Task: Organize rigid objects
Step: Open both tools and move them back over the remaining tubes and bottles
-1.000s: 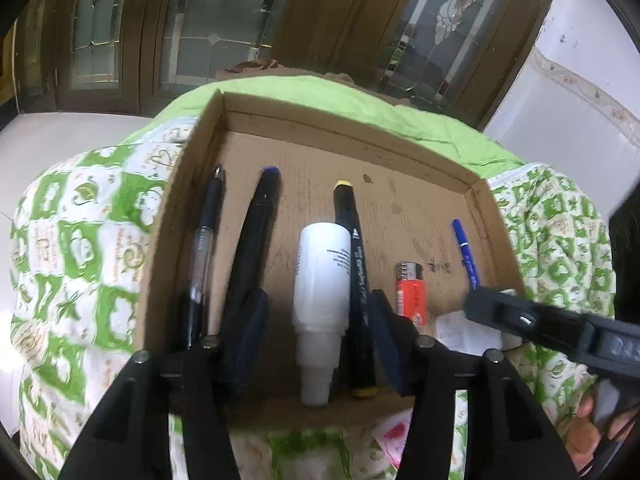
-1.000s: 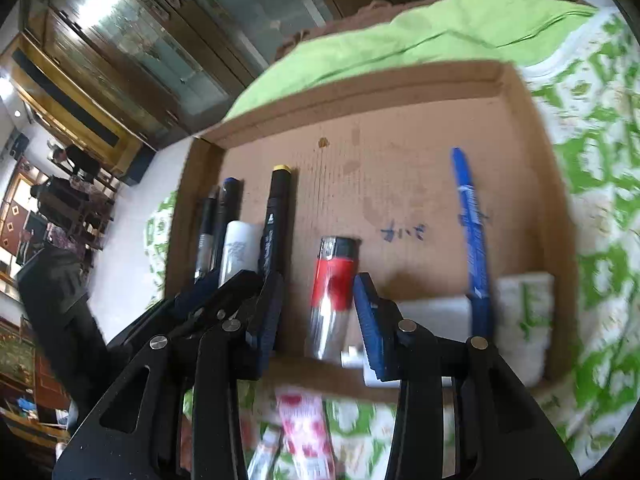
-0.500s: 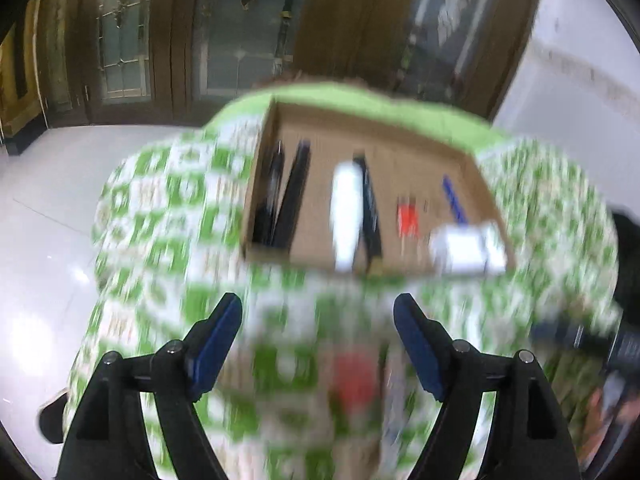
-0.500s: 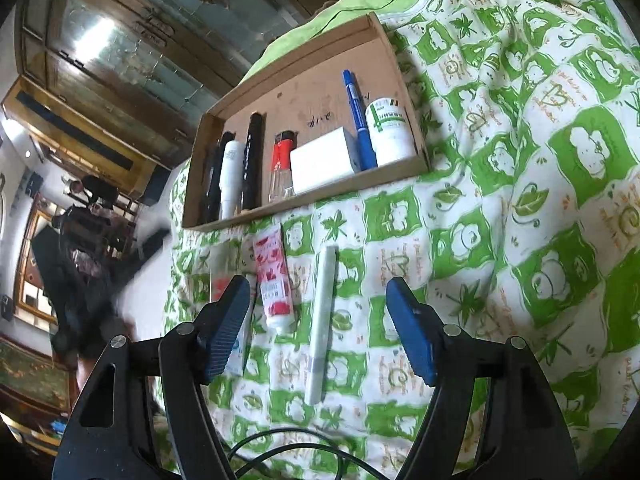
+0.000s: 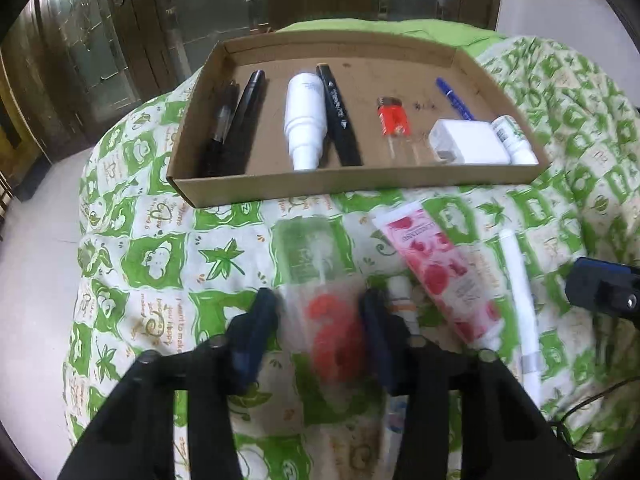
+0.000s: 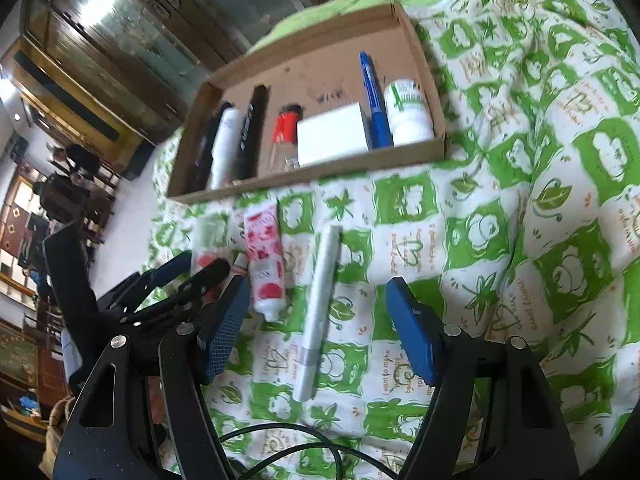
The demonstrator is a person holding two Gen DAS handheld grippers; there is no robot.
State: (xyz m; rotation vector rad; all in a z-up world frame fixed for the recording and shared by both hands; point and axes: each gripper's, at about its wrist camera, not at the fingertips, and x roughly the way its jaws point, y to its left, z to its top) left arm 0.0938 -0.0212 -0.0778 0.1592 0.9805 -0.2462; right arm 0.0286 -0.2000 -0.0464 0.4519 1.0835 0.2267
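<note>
Both tools withdrawn from tray (image 5: 224,192), left tool (image 5: 320,320) closing around clear bottle (image 5: 320,280), right tool (image 6: 316,320) wide, empty.

Motion blur smears the clear bottle (image 5: 320,300) between the left gripper's (image 5: 320,334) closing jaws.

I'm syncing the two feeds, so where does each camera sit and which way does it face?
Left wrist: rides the left gripper, angled down at a clear bottle between its closing jaws; cardboard tray beyond.
Right wrist: rides the right gripper, open above a silver pen; left gripper visible at left.
Shared: tray, pink tube, pen.
</note>
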